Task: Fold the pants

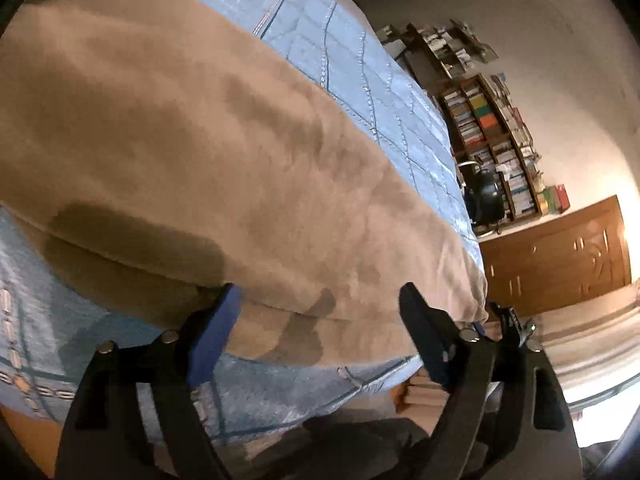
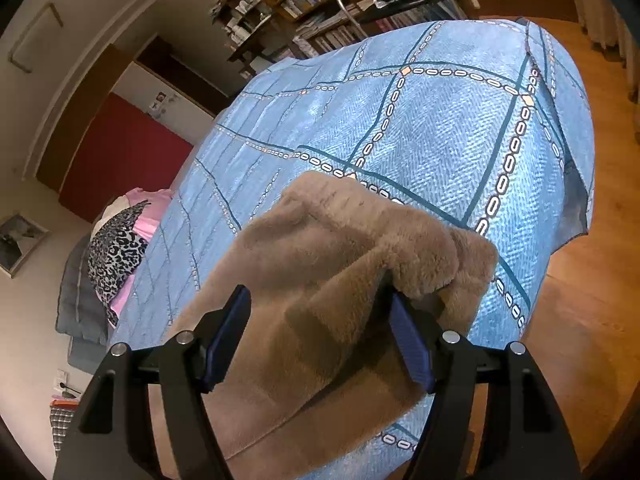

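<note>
The left hand-held gripper [image 1: 320, 304] has its jaws spread wide, both blue-padded fingers [image 1: 214, 336] apart with a clear gap between them. It is tilted, pointing forward and slightly down toward the edge of the pants [image 1: 200, 160], with its fingertips at the hem. Whether the fingertips actually touch the fabric is hard to tell from this angle.

The right hand-held gripper [image 2: 316, 300] also stands with its jaws apart. Its fingers [image 2: 228, 332] reach forward on either side of a strip of the pants, and the right finger's tip is hidden under a bunched fold of fabric. Neither pad appears to press the cloth.
</note>
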The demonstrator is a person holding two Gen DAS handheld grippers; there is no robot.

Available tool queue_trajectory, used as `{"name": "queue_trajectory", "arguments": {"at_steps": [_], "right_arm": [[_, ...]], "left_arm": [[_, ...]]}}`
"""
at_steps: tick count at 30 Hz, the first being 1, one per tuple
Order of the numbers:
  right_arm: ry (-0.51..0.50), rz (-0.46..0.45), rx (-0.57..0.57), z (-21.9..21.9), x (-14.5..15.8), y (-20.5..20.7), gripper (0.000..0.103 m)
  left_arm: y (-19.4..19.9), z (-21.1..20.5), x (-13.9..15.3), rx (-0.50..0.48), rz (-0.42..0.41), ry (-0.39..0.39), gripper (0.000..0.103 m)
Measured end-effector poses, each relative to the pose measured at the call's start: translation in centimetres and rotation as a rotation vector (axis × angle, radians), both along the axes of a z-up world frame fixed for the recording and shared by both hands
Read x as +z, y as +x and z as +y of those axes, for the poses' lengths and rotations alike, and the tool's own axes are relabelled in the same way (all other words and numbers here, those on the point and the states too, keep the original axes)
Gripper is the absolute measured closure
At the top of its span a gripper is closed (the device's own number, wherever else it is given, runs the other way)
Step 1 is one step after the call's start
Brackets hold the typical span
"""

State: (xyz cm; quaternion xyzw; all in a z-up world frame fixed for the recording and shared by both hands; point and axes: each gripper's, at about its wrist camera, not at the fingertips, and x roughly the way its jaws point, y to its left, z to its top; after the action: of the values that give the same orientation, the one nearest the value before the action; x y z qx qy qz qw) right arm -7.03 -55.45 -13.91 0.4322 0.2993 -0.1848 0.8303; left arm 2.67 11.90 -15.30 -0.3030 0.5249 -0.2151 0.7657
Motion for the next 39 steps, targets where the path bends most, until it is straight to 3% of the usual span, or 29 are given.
{"name": "queue_trajectory", "arguments": {"at_steps": [5, 7, 14, 18, 23, 24, 25, 26, 28, 32, 39], "right_arm": [[-0.064, 0.026, 0.009, 0.3, 0.1, 0.7, 0.041], [-0.091, 0.051, 0.010, 0.4, 0.1, 1.0, 0.049], [-0.162, 0.078, -0.004, 0.1, 0.7, 0.1, 0.083], [-0.160, 0.038, -0.016, -0.2, 1.5, -0.6, 0.089], [-0.179, -0.004, -0.010, 0.0, 2.8, -1.2, 0.089], [-0.179, -0.009, -0.010, 0.0, 2.9, -1.4, 0.089], [-0.178, -0.013, -0.011, 0.0, 3.1, -1.4, 0.089], [-0.178, -0.014, -0.011, -0.1, 3.1, -1.5, 0.089], [-0.177, -0.008, -0.008, -0.1, 3.0, -1.6, 0.089], [-0.171, 0.004, -0.009, -0.2, 2.9, -2.0, 0.089], [-0.240, 0.008, -0.003, 0.9, 3.9, -3.9, 0.089]], "left_arm": [[1.3, -1.0, -1.5, 0.075, 0.039, -0.018, 0.017], [1.6, -1.2, -2.2, 0.108, 0.057, -0.034, 0.017], [0.1, -2.6, -2.1, 0.076, 0.099, -0.003, 0.017], [0.1, -3.1, -2.8, 0.115, 0.113, 0.005, 0.017], [1.0, -3.4, -3.2, 0.217, 0.131, -0.028, 0.017], [1.2, -3.5, -3.2, 0.239, 0.127, -0.035, 0.020], [1.4, -3.7, -3.1, 0.253, 0.126, -0.033, 0.033], [1.5, -3.7, -3.2, 0.262, 0.128, -0.030, 0.061], [1.8, -3.7, -3.9, 0.252, 0.156, -0.055, 0.094], [1.1, -3.3, -3.0, 0.234, 0.130, -0.066, 0.096], [-1.4, -4.0, 2.5, 0.102, -0.017, 0.054, 0.099]]}}
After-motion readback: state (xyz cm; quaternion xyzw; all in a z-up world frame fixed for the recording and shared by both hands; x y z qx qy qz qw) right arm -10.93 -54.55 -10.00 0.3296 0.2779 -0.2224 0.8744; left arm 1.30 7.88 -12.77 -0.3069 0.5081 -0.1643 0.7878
